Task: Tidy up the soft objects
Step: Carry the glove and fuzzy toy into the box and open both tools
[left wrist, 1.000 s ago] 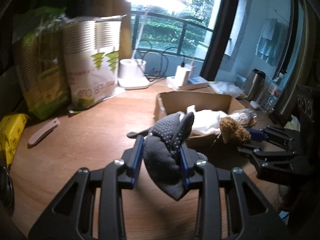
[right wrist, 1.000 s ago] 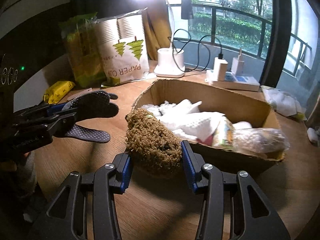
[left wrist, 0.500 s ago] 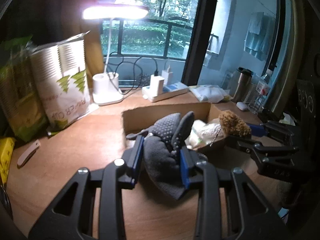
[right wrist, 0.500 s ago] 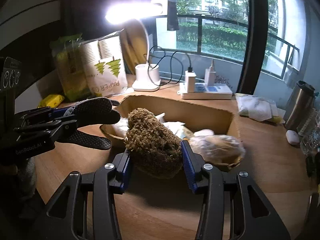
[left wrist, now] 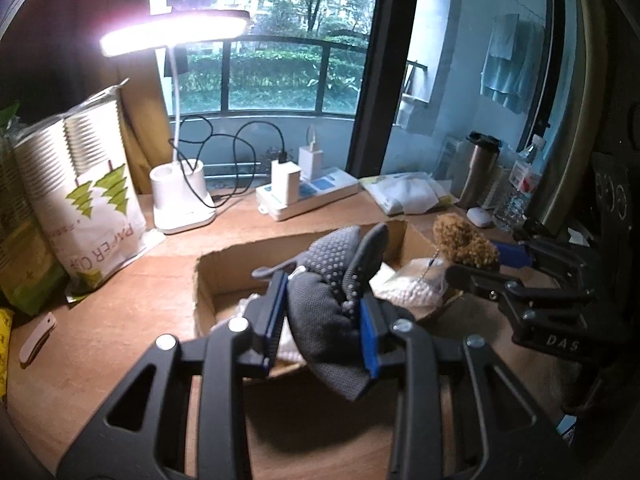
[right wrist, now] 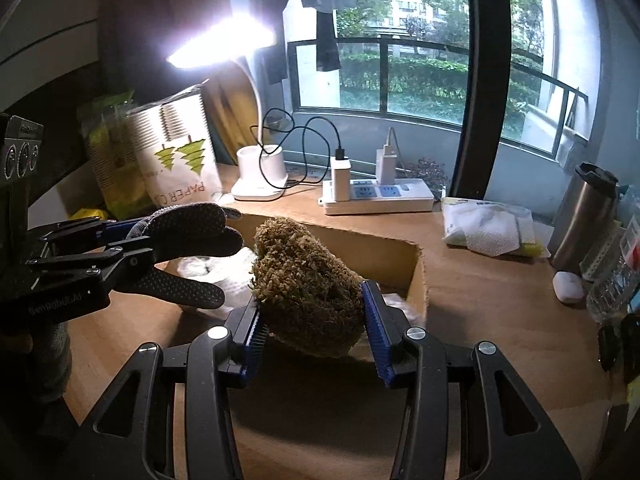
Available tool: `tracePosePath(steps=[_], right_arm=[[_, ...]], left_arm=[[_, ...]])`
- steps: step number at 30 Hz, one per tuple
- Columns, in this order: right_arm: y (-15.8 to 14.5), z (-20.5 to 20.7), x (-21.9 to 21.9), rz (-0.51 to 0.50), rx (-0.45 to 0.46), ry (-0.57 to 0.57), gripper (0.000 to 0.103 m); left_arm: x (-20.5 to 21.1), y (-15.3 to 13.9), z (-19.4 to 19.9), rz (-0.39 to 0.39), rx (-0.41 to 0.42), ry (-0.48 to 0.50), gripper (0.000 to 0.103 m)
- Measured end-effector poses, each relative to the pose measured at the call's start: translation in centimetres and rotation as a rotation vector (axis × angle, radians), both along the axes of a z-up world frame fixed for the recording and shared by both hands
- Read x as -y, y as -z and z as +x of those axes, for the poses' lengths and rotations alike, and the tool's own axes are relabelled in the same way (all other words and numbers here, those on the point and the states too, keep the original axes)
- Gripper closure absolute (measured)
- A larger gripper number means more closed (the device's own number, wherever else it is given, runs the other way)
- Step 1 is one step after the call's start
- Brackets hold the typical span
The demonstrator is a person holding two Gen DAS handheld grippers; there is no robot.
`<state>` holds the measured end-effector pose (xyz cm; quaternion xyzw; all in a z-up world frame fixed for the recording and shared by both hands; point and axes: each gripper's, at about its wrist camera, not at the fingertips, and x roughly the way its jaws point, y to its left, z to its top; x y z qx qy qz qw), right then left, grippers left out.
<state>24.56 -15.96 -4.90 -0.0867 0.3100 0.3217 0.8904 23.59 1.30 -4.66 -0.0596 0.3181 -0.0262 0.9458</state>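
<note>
My left gripper [left wrist: 322,322] is shut on a dark grey dotted glove [left wrist: 332,280] and holds it above the near edge of an open cardboard box [left wrist: 224,264]. My right gripper [right wrist: 312,320] is shut on a brown fuzzy plush toy [right wrist: 304,280], raised over the box [right wrist: 384,256]. In the right wrist view the glove [right wrist: 188,228] and the left gripper [right wrist: 100,256] are at the left. In the left wrist view the plush [left wrist: 464,242] and the right gripper [left wrist: 488,264] are at the right. White soft items [left wrist: 404,286] lie inside the box.
A lit desk lamp [left wrist: 180,196], a power strip with chargers [left wrist: 308,196] and a paper cup bag [left wrist: 88,200] stand at the back of the wooden desk [left wrist: 120,312]. A white packet [right wrist: 492,228], a steel thermos [right wrist: 580,212] and bottles are at the right.
Both grippers have risen and moved forward over the box with their loads. The view now looks down into the box from higher up.
</note>
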Motion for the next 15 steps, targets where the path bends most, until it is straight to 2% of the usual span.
tracePosePath(steps=[15], right_arm=[[1.8, 4.9, 0.2, -0.004, -0.043, 0.003, 0.056]], left_arm=[[1.0, 2.5, 5.5, -0.010, -0.060, 0.014, 0.069]])
